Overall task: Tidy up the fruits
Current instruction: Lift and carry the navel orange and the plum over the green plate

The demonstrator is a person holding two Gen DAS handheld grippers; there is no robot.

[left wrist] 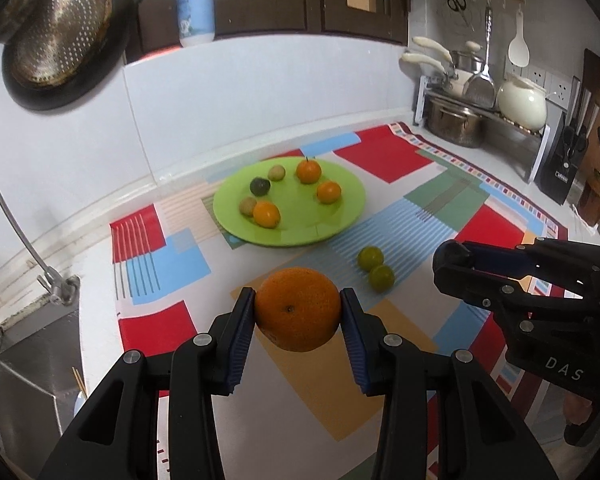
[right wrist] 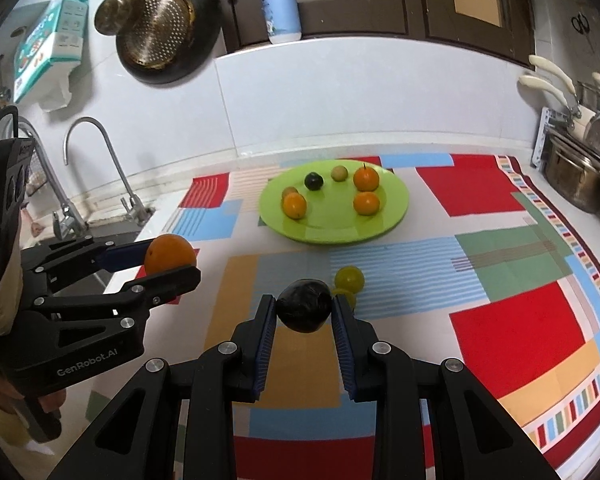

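My left gripper (left wrist: pixel 298 304) is shut on a large orange (left wrist: pixel 298 309) and holds it above the patterned mat; it also shows in the right wrist view (right wrist: pixel 170 254). My right gripper (right wrist: pixel 304 306) is shut on a dark, almost black fruit (right wrist: pixel 305 306). A green plate (left wrist: pixel 340 216) at the back holds several fruits: small oranges (left wrist: pixel 309 171), a dark fruit (left wrist: pixel 259 187) and pale ones. Two green-yellow fruits (left wrist: pixel 371 258) lie on the mat in front of the plate, also seen in the right wrist view (right wrist: pixel 349 278).
A sink with faucet (right wrist: pixel 100 152) lies to the left of the counter. A rack with pots (left wrist: pixel 456 120) and a knife block (left wrist: pixel 562 168) stand at the right. A soap bottle (right wrist: pixel 280 4) sits on the ledge; a strainer (right wrist: pixel 160 28) hangs on the wall.
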